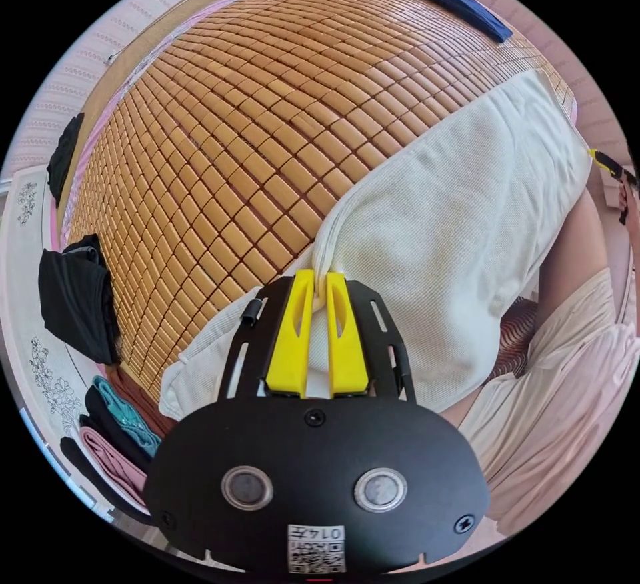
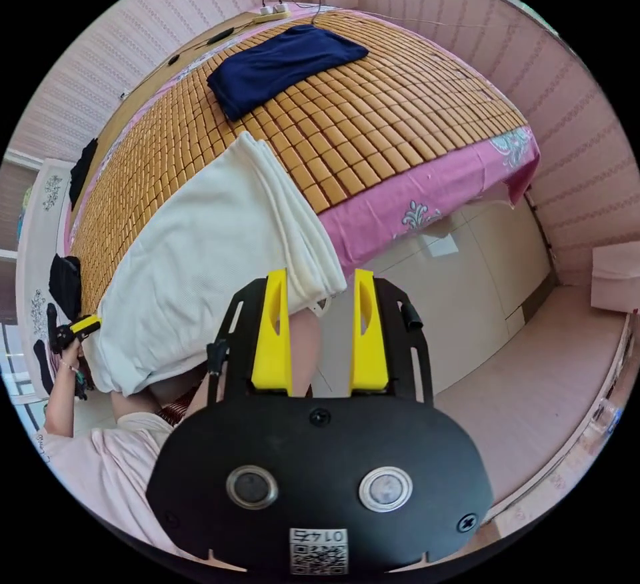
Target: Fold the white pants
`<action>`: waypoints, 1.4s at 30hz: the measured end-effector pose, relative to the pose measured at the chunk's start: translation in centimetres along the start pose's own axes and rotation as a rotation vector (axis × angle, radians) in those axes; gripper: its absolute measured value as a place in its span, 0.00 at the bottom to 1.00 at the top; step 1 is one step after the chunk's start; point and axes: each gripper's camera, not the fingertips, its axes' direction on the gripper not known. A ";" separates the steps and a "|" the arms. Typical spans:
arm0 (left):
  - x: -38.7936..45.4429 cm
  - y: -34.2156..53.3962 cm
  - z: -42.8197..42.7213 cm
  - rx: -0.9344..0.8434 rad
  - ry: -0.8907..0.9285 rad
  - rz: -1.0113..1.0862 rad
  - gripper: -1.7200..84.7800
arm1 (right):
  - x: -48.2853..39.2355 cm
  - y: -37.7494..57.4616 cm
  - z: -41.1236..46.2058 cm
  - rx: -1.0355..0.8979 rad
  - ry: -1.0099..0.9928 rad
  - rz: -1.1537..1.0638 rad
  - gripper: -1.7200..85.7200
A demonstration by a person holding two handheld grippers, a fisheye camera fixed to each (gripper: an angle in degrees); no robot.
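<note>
White pants (image 1: 433,224) folded, lying across the near edge of a bed covered by a tan tiled bamboo mat (image 1: 233,117), one end hanging off past the edge toward the person. Left gripper (image 1: 319,291) pinched tight on a bunched fold of the pants, both yellow jaws pressing the cloth between them, narrow gap. Same pants (image 2: 200,264) in the right gripper view, stacked layers visible along the edge nearest the pink sheet (image 2: 413,197). Right gripper (image 2: 320,287) jaws spread wide, nothing between them; left jaw tip just beside the pants' corner, possibly touching, hard to tell through the fisheye. Folded navy garment (image 2: 280,64) farther up the mat, well apart from the pants; also seen in the left gripper view (image 1: 467,7). Black clothing (image 1: 77,304) draped over the mat's far side edge, more folded pieces in teal and pink (image 1: 117,437) below it. The other gripper (image 2: 77,327) at the far end of the pants in the right gripper view, in a hand. Person's pale pink clothes (image 1: 567,371) beside the bed. Power strip with cords (image 2: 273,9) at the head end.
</note>
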 end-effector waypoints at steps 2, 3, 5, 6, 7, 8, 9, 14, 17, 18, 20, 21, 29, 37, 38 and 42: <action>-0.9 0.7 0.1 0.005 0.045 -0.050 0.05 | 0.6 0.1 2.5 -0.042 -0.076 0.014 0.12; -1.1 1.0 0.1 0.008 0.049 -0.055 0.05 | 1.1 -0.2 3.5 -0.036 -0.124 0.036 0.10; -1.3 2.0 -0.3 0.024 0.040 -0.042 0.05 | 1.6 -0.5 4.2 -0.017 -0.171 0.062 0.08; -1.4 2.3 -0.5 0.032 0.034 -0.037 0.04 | 2.1 -0.3 4.0 0.021 -0.212 0.073 0.07; -1.4 3.0 -1.1 0.051 0.020 -0.023 0.04 | 2.3 -0.2 3.8 0.042 -0.227 0.079 0.06; -1.5 3.7 -1.7 0.076 0.008 -0.017 0.04 | 2.8 -0.1 3.5 0.074 -0.245 0.090 0.06; -1.5 4.0 -1.9 0.090 0.006 -0.017 0.04 | 3.0 -0.2 3.8 0.094 -0.239 0.100 0.05; -1.7 5.7 0.1 0.092 0.046 -0.068 0.06 | 4.1 -1.9 9.3 0.022 -0.146 0.166 0.07; -2.5 7.5 1.4 0.104 0.088 -0.145 0.07 | 3.8 -2.3 12.1 -0.009 -0.173 0.196 0.09; -2.8 8.1 1.3 0.109 0.102 -0.166 0.07 | 3.1 -2.2 12.1 0.008 -0.125 0.179 0.09; -3.8 11.8 0.0 0.203 0.145 -0.191 0.08 | 1.9 -2.1 11.9 0.027 -0.037 0.137 0.08; -4.0 13.1 -0.4 0.235 0.154 -0.193 0.09 | 0.8 -1.9 11.7 0.045 0.040 0.100 0.06; -9.2 37.9 -0.3 0.362 0.100 -0.599 0.09 | -18.3 -2.6 15.2 0.139 0.146 -0.493 0.03; -12.1 54.4 3.0 0.547 0.161 -0.742 0.14 | -53.9 1.7 26.2 -0.099 -0.258 -1.347 0.14; -12.6 55.7 3.5 0.564 0.161 -0.735 0.15 | -59.1 3.6 28.0 -0.152 -0.277 -1.456 0.15; -15.2 58.4 5.2 0.565 0.165 -0.761 0.16 | -72.7 8.9 35.0 -0.283 -0.200 -1.673 0.18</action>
